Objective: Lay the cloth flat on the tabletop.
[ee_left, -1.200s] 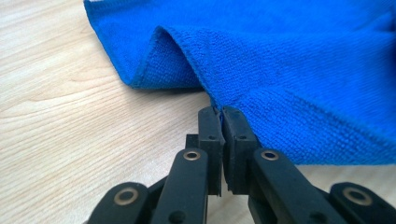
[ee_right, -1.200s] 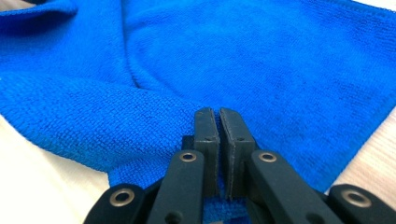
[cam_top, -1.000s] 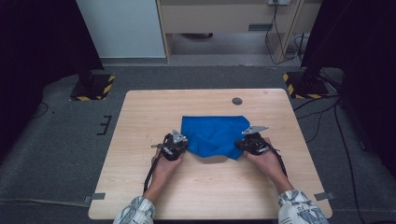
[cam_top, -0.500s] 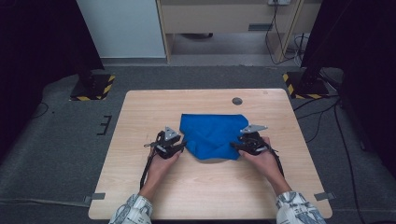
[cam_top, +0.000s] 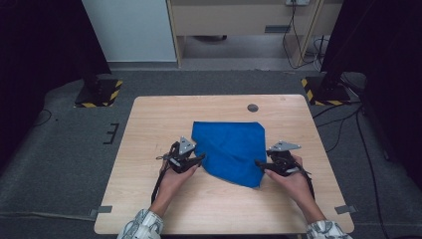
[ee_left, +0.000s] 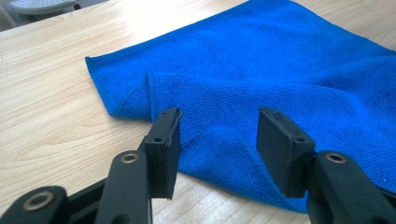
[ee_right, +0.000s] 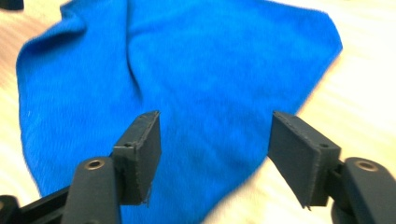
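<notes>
A blue cloth lies on the wooden table, loosely folded with a crease across it. At the cloth's left edge is my left gripper, open. In the left gripper view, the cloth and its folded hem lie on the table past the left gripper, whose jaws have just been opening with nothing pressed between them. My right gripper stands open at the cloth's right near corner. It too has just been opening, and the cloth lies flat beyond the right gripper.
A small dark round disc is set in the table behind the cloth. Bare wood surrounds the cloth on all sides. Stands with yellow-and-black striped bases sit on the floor past the far corners.
Both grippers have opened and let go of the cloth. The right hand has drawn back to the right. The cloth's near edge now reaches farther toward the person.
</notes>
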Motion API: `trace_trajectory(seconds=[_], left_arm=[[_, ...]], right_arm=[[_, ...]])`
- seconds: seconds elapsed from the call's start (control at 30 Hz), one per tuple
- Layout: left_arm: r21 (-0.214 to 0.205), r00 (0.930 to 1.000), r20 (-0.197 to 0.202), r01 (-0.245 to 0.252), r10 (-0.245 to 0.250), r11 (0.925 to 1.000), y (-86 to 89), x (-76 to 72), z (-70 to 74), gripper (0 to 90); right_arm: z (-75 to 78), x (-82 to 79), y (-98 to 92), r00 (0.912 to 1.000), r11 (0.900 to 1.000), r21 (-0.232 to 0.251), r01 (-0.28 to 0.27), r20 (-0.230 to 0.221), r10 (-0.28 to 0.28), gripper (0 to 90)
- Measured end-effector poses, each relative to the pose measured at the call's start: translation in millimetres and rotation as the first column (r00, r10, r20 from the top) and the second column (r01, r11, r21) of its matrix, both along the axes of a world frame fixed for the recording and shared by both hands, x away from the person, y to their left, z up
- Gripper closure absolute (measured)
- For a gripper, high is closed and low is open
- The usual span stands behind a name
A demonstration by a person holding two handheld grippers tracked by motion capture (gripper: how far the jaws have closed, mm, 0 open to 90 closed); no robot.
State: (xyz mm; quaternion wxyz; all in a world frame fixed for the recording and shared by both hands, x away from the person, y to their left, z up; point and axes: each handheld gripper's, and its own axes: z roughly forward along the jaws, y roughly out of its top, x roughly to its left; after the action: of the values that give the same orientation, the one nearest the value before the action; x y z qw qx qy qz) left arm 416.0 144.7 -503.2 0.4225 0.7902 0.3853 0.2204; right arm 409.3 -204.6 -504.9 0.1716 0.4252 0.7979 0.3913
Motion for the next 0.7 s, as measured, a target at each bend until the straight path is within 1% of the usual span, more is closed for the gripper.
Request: trace_trajectory(seconds=[0.03,0.07,0.17,0.23,0.27,0.33,0.4,0.47,0.5,0.57,0.67,0.7], left_arm=[[0.001,1.0000,0.002,-0.001,0.001,1.0000,0.2,-0.1,0.3,49.5],[0.003,1.0000,0.004,-0.003,0.003,1.0000,0.5,-0.1,0.6,49.6],[0.001,0.9999,0.006,-0.009,0.009,1.0000,1.7,0.1,1.3,50.0],[-0.004,0.9999,0.000,-0.011,0.011,0.9999,2.6,0.1,2.0,51.2],[-0.006,0.9999,-0.001,-0.011,0.011,0.9999,2.9,0.1,2.4,51.8],[-0.010,0.9999,0.003,-0.011,0.011,0.9999,2.8,-0.1,3.6,52.3],[-0.013,0.9999,0.007,-0.010,0.010,0.9999,2.7,0.2,4.9,52.3],[-0.016,0.9999,0.008,-0.007,0.007,0.9998,1.8,1.4,5.1,52.3],[-0.016,1.0000,0.006,-0.004,0.004,0.9999,1.2,2.1,4.7,52.3],[-0.013,1.0000,0.000,0.003,-0.003,0.9999,0.2,2.7,3.8,53.5],[-0.005,0.9999,0.000,0.015,-0.015,0.9999,-2.3,1.8,3.0,57.0],[-0.006,0.9999,0.001,0.017,-0.017,0.9998,-2.7,1.4,3.2,57.4]], right_arm=[[-0.1,-2.9,-2.1,1.0000,1.0000,-0.006,-0.004,0.000,0.004,33.0],[-0.5,-6.5,-3.5,1.0000,1.0000,0.001,-0.002,-0.006,0.002,32.8],[-3.3,-18.6,-7.6,0.9998,0.9999,-0.002,-0.014,-0.012,0.014,33.6],[-6.0,-27.2,-9.2,0.9996,0.9998,0.001,-0.022,-0.020,0.022,35.0],[-7.3,-30.6,-9.6,0.9992,0.9995,-0.001,-0.031,-0.024,0.031,35.4],[-7.4,-35.6,-8.5,0.9989,0.9995,0.007,-0.030,-0.037,0.030,35.4],[-5.8,-39.6,-5.3,0.9987,0.9993,0.011,-0.035,-0.037,0.035,34.8],[-6.2,-43.9,0.4,0.9987,0.9990,-0.015,-0.043,-0.027,0.042,33.9],[-7.8,-45.1,2.9,0.9985,0.9979,-0.039,-0.051,-0.023,0.050,33.4],[-12.9,-45.6,6.3,0.9975,0.9951,-0.075,-0.065,-0.033,0.062,33.0],[-20.2,-44.5,7.0,0.9969,0.9887,-0.134,-0.068,-0.048,0.062,33.1],[-22.1,-44.2,6.3,0.9970,0.9877,-0.142,-0.066,-0.050,0.059,32.9]])
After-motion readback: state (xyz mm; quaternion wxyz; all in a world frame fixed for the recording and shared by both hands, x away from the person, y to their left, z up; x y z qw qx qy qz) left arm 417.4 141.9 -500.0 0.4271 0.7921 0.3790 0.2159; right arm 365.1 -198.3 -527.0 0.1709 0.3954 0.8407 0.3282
